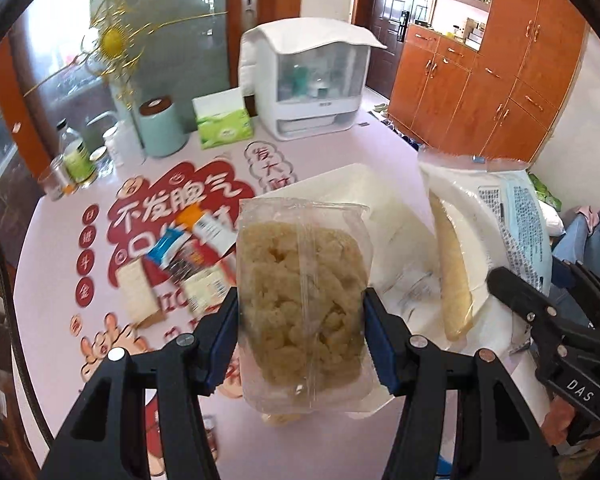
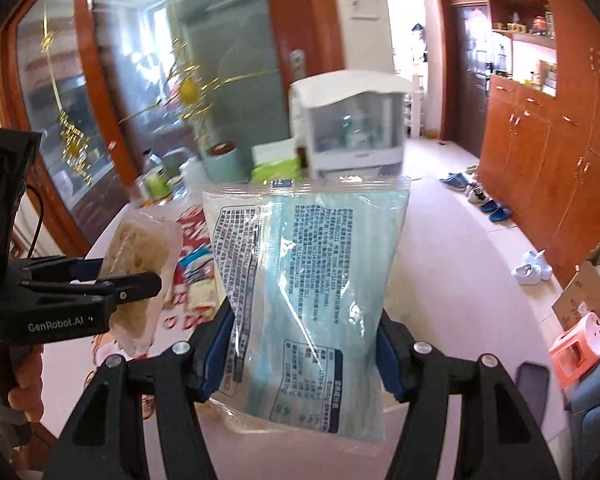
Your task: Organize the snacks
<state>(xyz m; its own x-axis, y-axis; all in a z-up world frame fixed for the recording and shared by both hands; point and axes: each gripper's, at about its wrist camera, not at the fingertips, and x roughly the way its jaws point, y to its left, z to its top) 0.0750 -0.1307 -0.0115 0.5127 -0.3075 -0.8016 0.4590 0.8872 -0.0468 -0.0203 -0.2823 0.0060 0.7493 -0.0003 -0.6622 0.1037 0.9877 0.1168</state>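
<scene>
On the far left of the pink table (image 1: 52,264) stand jars and a mint canister (image 1: 162,126), with a green tissue pack (image 1: 224,122) and a white cabinet-like appliance (image 1: 312,88) behind. Nearer, left of centre, a small heap of loose snack packets (image 1: 184,264) lies flat on the red printed lettering, untouched by either tool. The left gripper (image 1: 302,344) is clamped on a clear bag of pale crispy snack (image 1: 302,300), its blue pads (image 1: 224,344) pressing both side edges; the bag stands upright, long axis running away from the camera along the fingers, lifted off the table. Behind and to the right of that bag lies a white tray or shallow box (image 1: 352,184), which is probably where the snacks are to go, though its rim is hard to make out. Further right, the right gripper (image 2: 304,356) is likewise closed on a blue printed packet (image 2: 312,280), held upright by its sides with its sealed top edge pointing away. In the left wrist view this packet hangs just beside the tray's right side, so the right hand seems nearer to that spot, while the left bag sits in front of the tray. Each packet would need lowering and tipping forward to land flat. The loose packets lie nearest the left gripper.
</scene>
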